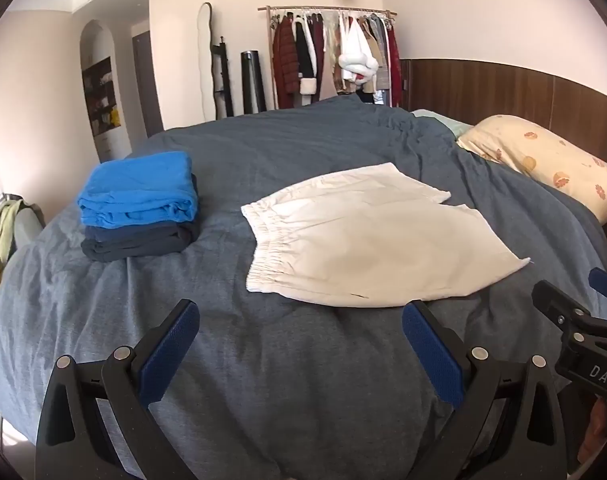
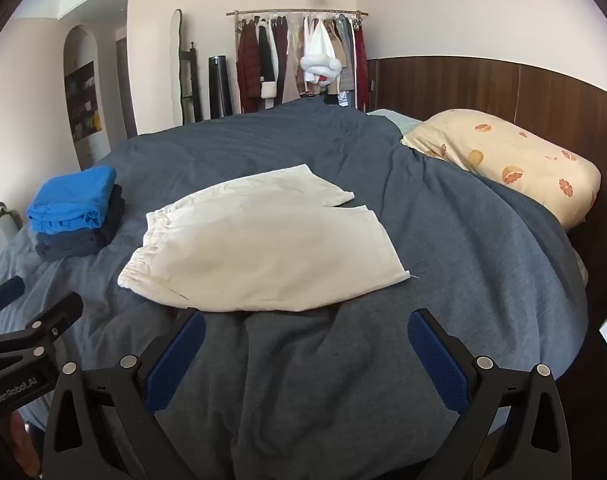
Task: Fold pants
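Note:
Cream-white shorts lie spread flat on the blue-grey duvet, elastic waistband to the left, two leg openings to the right. The same shorts fill the middle of the right wrist view. My left gripper hovers open just short of the shorts' near edge, nothing between its blue pads. My right gripper is open too, its left fingertip close to the near hem. Each gripper shows at the edge of the other's view: the right gripper and the left gripper.
A stack of folded clothes, bright blue on dark navy, sits on the bed to the left of the shorts. A floral pillow lies at the right by the wooden headboard. A clothes rack stands beyond the bed.

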Tool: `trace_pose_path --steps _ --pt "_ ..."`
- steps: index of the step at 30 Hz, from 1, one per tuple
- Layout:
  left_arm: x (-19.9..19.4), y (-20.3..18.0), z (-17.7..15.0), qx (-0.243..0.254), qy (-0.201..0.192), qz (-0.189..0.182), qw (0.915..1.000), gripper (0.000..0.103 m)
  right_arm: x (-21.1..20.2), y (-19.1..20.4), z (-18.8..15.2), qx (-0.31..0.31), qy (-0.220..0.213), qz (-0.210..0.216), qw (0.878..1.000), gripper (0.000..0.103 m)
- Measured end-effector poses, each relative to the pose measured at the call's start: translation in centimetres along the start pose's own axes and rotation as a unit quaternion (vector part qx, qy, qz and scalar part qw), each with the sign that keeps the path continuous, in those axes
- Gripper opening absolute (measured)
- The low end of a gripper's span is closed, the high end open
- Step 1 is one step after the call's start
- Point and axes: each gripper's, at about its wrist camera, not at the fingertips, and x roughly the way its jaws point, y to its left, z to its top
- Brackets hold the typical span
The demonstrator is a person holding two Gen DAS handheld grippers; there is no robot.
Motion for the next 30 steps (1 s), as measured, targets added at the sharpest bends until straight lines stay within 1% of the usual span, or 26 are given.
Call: trace_pose_path --steps 3,7,11,17,30 --pt "-0.5 0.0 0.1 -0.002 -0.007 -0.002 1.0000 0.103 0.0 0.0 0.0 0.001 -0.002 0.001 1.000 0.102" --pt "-0.6 0.5 0.4 -0.010 -0.001 -0.013 0.9999 0.103 0.0 0.0 0.0 0.000 -0.002 0.002 1.000 0.102" --pt "-0.8 0.3 0.2 -0.008 -0.012 -0.002 0.9999 0.103 -0.4 0.2 0.0 0.001 -0.003 0.003 1.000 0.102" --pt "-1.0 0.4 0.1 -0.009 -0.018 -0.002 0.9998 0.103 -0.5 -0.1 -0.1 0.000 -0.003 0.006 1.000 0.102" --pt "-1.0 0.5 0.2 -0.013 -0.016 -0.006 0.9998 0.103 -0.3 0.4 -0.1 -0.005 -0.003 0.008 1.000 0.102"
